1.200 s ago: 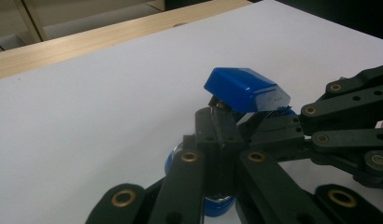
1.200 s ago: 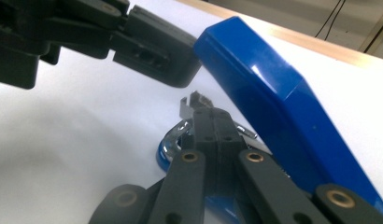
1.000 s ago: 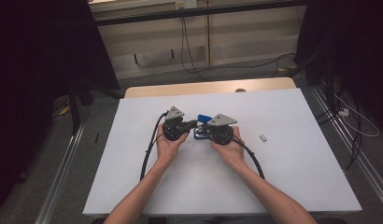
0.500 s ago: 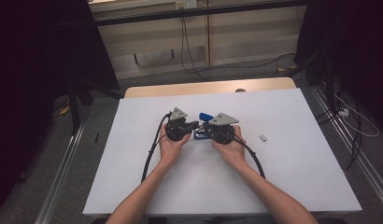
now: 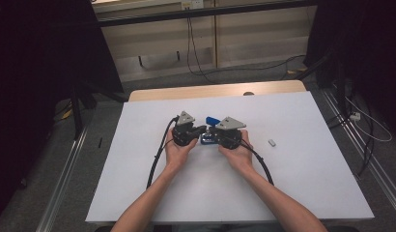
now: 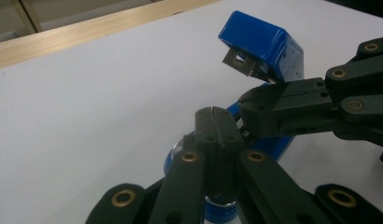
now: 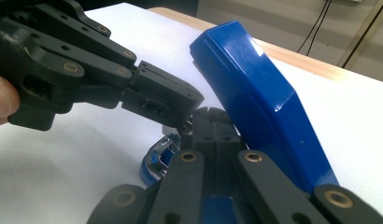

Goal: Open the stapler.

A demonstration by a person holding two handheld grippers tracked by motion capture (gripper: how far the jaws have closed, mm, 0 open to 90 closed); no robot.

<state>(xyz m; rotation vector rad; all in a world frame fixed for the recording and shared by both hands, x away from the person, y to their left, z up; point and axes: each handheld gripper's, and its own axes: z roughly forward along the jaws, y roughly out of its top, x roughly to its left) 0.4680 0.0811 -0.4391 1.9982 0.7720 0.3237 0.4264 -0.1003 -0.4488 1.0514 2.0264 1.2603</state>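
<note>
A blue stapler (image 5: 208, 137) lies mid-table between my two grippers, its lid (image 6: 266, 45) swung up and open. The lid's metal underside faces the left gripper view. The lid (image 7: 259, 100) also rises just right of my right gripper's jaws. My left gripper (image 6: 213, 116) is shut, jaws pressed together over the stapler's rounded front end (image 6: 173, 158). My right gripper (image 7: 213, 116) is shut too, above the stapler's base (image 7: 157, 161). The two grippers' tips meet nose to nose. In the high view the left gripper (image 5: 200, 130) and right gripper (image 5: 216, 135) flank the stapler.
A small grey piece (image 5: 271, 142) lies on the white table (image 5: 292, 183) to the right of my right hand. Black cables (image 5: 156, 159) trail back from both grippers. A wooden strip (image 5: 263, 89) runs along the far edge.
My left gripper has edged slightly right, closer to the stapler. The right gripper and the stapler have stayed where they were.
</note>
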